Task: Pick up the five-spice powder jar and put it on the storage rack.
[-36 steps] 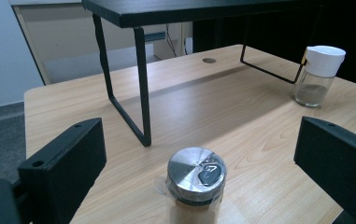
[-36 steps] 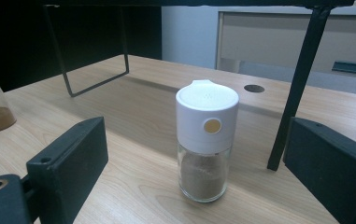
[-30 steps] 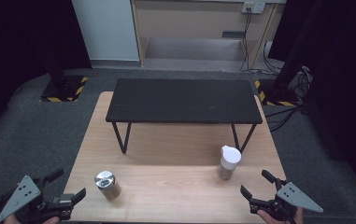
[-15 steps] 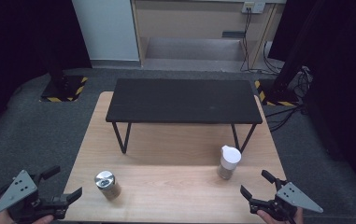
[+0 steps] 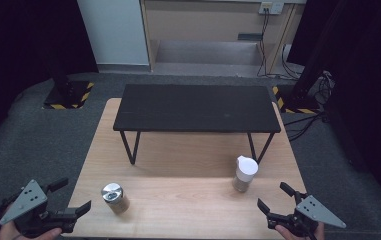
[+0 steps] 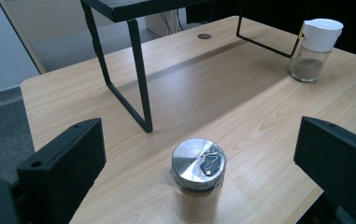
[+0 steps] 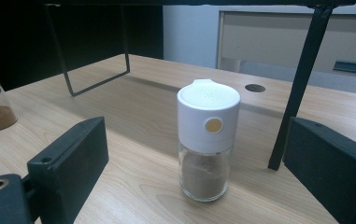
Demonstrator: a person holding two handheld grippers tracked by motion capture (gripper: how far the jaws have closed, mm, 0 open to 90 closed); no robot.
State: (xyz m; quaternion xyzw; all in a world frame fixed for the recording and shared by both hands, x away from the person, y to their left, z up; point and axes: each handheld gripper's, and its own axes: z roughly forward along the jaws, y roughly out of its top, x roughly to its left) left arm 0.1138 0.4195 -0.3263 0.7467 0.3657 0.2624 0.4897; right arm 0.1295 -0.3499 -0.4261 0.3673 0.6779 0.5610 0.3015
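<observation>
The left gripper (image 5: pixel 70 201) hangs off the near left corner of the pale wooden table (image 5: pixel 188 210) with its black jaws spread wide, nothing between them. Just ahead of it, untouched, stands the glass spice jar with a shiny metal lid (image 6: pixel 198 184). The right gripper (image 5: pixel 274 200) sits at the near right edge, jaws likewise wide apart and empty. The glass shaker with a white plastic cap (image 7: pixel 208 144) stands just ahead of it, beside a leg of the low black rack (image 5: pixel 198 107).

Metal-lidded jar's (image 6: pixel 198 182) base cut off
</observation>
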